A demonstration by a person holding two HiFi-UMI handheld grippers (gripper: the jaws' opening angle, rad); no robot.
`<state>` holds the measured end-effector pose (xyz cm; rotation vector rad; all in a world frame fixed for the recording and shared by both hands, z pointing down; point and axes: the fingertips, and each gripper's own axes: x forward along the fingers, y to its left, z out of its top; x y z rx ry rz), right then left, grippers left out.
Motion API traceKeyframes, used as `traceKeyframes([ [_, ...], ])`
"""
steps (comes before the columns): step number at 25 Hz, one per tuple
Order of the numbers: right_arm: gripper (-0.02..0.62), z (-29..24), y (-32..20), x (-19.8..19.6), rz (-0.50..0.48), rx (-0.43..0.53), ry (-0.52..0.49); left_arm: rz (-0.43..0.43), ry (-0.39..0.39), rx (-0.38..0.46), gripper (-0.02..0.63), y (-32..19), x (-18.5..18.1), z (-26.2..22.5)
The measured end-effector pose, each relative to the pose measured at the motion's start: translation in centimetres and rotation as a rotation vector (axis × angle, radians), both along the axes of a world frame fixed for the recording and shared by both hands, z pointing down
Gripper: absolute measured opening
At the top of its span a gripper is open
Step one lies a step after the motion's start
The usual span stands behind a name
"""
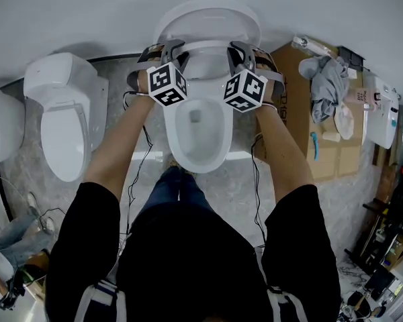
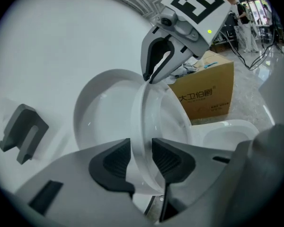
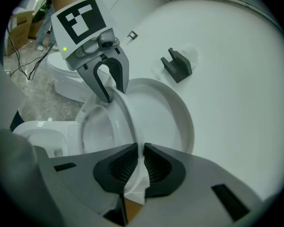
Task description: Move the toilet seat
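- Over the open white ceramic toilet bowl (image 1: pixel 198 136), in the head view, a person in a black top reaches both arms forward, with one tool at each side of the raised white plastic toilet seat ring (image 1: pixel 208 44).
- The seat ring stands steeply tilted, lifted clear of the bowl's rim. It is in front of the round white lid (image 1: pixel 208 15), which leans back towards the pale wall.
- The left tool (image 2: pixel 142 145) straddles the left side of the ring. Its own view shows the dark ribbed pads (image 2: pixel 116 160) lying against both faces of the ring's thick edge with no gap visible, so it is gripping the seat.
- The right tool (image 3: pixel 140 150) is closed on the right side of the ring. Its pads stand nearly together, pinching a thin white edge of the seat between them.
- Each gripper view shows the other tool across the ring, its tips set on the far edge.
- A dark grey forked bracket (image 3: pixel 177 65) is fixed to the wall just beyond the lid.
- A second white toilet with its lid shut (image 1: pixel 64 126) stands on the grey marbled floor (image 1: pixel 235 180), to the left of the first.
- A brown cardboard box (image 1: pixel 302 113) sits to the right of the bowl, with a crumpled grey cloth (image 1: pixel 329 79) on top of it.
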<state>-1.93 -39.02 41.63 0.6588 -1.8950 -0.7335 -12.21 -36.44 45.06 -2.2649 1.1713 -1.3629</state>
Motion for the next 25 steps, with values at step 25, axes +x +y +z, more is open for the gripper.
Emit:
traceKeyframes([
  [25, 0.055, 0.6, -2.8, -1.0, 0.043, -0.030, 0.047, -0.054, 0.000, 0.117, 0.058, -1.4, -0.9, -2.0],
])
